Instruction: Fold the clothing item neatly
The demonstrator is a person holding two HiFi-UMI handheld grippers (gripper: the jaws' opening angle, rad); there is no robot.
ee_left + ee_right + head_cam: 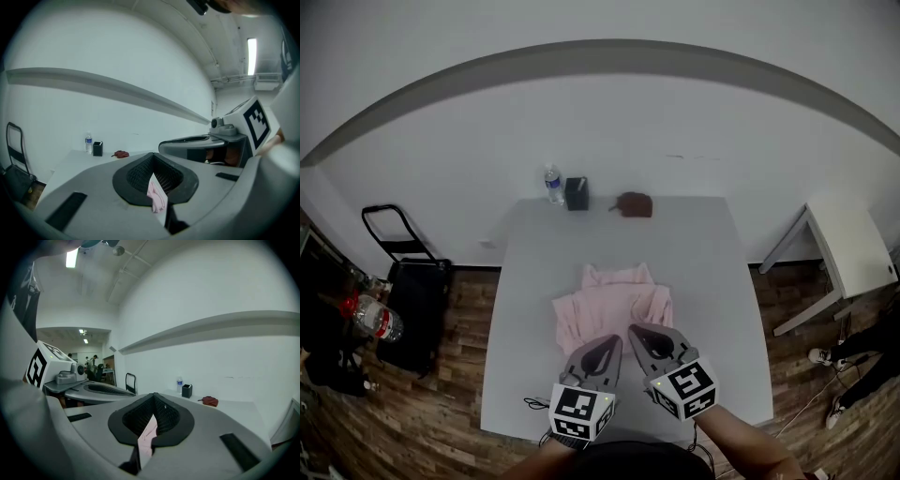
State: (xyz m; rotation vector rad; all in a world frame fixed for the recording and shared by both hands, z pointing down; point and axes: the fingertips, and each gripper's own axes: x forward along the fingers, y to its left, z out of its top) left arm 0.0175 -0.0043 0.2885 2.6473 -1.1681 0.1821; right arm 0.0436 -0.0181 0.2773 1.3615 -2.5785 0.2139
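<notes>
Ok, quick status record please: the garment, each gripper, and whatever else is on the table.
garment: pink garment, bunched and partly folded, mid-table
surface: grey table
left gripper: shut on a pinch of the pink garment at its near edge
right gripper: shut on a pinch of the same near edge, close beside the left
far edge of table: water bottle, black holder, reddish-brown item, all apart from the garment
</notes>
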